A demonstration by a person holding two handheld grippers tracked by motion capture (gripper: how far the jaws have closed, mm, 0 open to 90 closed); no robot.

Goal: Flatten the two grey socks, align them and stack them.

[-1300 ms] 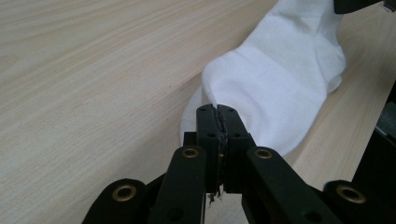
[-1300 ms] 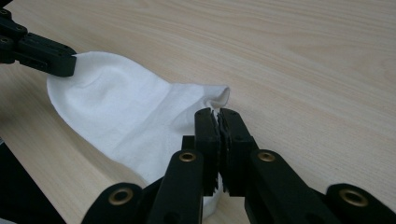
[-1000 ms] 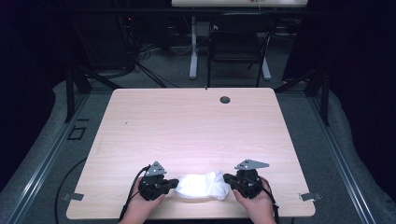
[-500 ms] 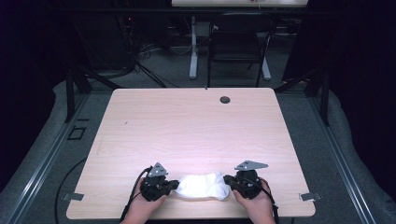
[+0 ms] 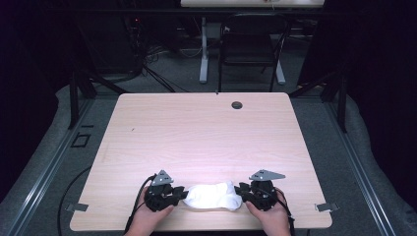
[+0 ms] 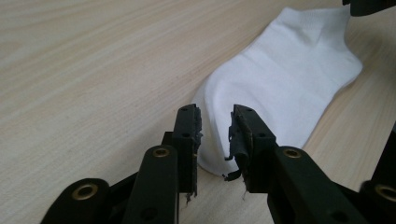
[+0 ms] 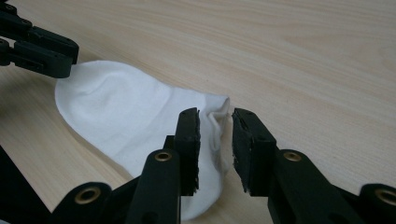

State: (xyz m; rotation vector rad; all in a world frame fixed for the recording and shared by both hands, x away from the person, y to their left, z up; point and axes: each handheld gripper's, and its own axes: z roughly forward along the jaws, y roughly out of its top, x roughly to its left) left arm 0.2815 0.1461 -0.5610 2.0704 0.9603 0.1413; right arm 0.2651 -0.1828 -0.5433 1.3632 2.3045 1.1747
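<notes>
A white sock point(image 5: 212, 195) lies flat near the front edge of the wooden table point(image 5: 196, 132), stretched left to right between my two grippers. My left gripper point(image 5: 183, 194) is at its left end. In the left gripper view its jaws point(image 6: 217, 126) stand apart over the sock's point(image 6: 289, 79) edge, pads clear of the cloth; they have just been opening. My right gripper point(image 5: 242, 192) is at the right end. Its jaws point(image 7: 215, 128) also stand apart around the sock's point(image 7: 116, 112) cuff without pressing it, and have likewise just been opening.
A dark round grommet hole point(image 5: 237, 104) sits near the table's far edge. Beyond the table stand a black chair point(image 5: 251, 44) and a white desk leg point(image 5: 203, 49). The table's front edge is right under my hands.
Both grippers' jaws have parted and let go of the sock's ends. The sock has settled flat on the table. Neither hand has shifted.
</notes>
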